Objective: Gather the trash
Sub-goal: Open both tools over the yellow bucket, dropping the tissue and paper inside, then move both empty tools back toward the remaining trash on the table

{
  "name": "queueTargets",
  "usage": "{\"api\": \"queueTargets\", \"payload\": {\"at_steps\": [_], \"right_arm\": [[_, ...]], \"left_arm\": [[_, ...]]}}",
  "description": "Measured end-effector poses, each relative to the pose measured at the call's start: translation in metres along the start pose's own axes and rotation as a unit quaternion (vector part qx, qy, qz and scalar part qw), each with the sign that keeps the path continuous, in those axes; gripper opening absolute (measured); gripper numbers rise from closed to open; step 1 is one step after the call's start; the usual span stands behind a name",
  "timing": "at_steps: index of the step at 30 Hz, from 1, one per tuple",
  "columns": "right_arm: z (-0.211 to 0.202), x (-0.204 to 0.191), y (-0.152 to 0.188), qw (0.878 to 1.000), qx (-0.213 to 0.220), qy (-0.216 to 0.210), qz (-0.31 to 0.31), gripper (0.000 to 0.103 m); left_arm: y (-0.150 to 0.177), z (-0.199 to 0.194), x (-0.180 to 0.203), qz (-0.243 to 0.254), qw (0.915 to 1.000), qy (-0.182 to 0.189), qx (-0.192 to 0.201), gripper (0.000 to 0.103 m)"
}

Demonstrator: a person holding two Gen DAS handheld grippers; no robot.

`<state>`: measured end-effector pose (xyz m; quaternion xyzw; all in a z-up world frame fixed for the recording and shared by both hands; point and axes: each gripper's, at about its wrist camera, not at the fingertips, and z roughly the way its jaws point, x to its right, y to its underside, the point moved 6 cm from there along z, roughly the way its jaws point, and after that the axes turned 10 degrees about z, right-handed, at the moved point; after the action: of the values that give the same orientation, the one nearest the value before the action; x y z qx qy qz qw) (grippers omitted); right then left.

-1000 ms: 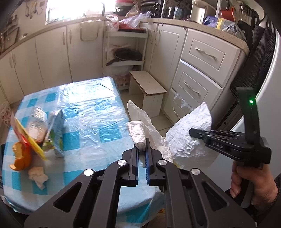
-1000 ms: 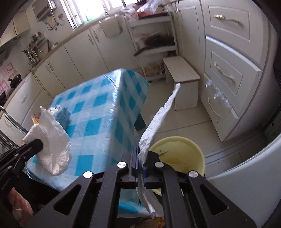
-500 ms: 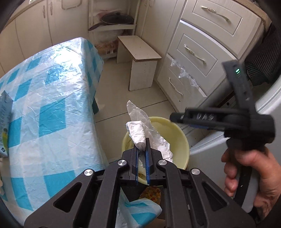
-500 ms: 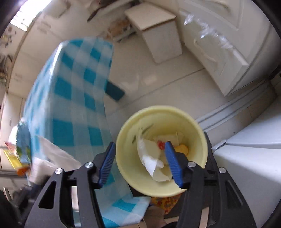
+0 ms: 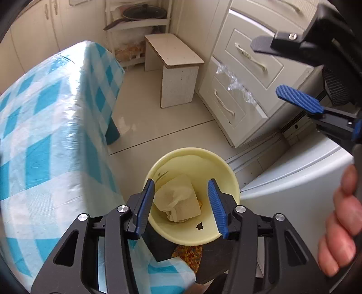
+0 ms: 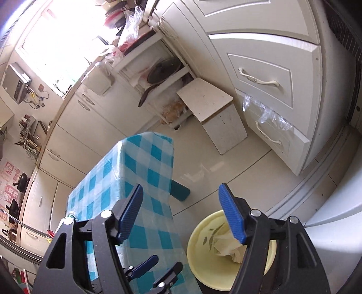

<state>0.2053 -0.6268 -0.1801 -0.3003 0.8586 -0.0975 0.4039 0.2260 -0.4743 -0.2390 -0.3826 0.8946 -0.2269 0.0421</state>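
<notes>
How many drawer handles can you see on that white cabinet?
3: upper drawer handle on the middle drawer, lower drawer handle below the clear plastic, top drawer handle seen only from the left camera. Others may be hidden.

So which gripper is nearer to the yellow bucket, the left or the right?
The left. The left gripper hangs open right above the yellow bucket. The right gripper, also open, is higher and off to the side, aimed toward the floor past it.
</notes>
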Motion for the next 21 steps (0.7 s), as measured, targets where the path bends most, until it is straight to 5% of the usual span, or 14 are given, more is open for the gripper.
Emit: {"api": "queueTargets", "payload": {"at_steps": [4, 9, 16, 18, 21], "right_arm": [[-0.005, -0.015, 0.000, 1.000, 0.008, -0.014, -0.013, 0.067], [-0.005, -0.045, 0.016, 0.998, -0.011, -0.030, -0.045, 0.067], [-0.017, -0.119, 0.087, 0.984, -0.070, -0.109, -0.123, 0.070], [-0.017, -0.141, 0.126, 0.973, -0.106, -0.135, -0.154, 0.070], [-0.008, -0.171, 0.193, 0.949, -0.168, -0.156, -0.217, 0.070]], "left_arm": [[0.010, -0.054, -0.021, -0.003, 0.9991, -0.008, 0.042, 0.049], [0.062, -0.138, -0.081, -0.024, 0.9919, -0.075, 0.100, 0.054], [0.152, -0.223, -0.230, -0.160, 0.9585, -0.210, 0.109, 0.057], [0.176, -0.232, -0.272, -0.212, 0.9493, -0.212, 0.095, 0.057], [0.209, -0.228, -0.322, -0.305, 0.9366, -0.154, 0.078, 0.057]]}}
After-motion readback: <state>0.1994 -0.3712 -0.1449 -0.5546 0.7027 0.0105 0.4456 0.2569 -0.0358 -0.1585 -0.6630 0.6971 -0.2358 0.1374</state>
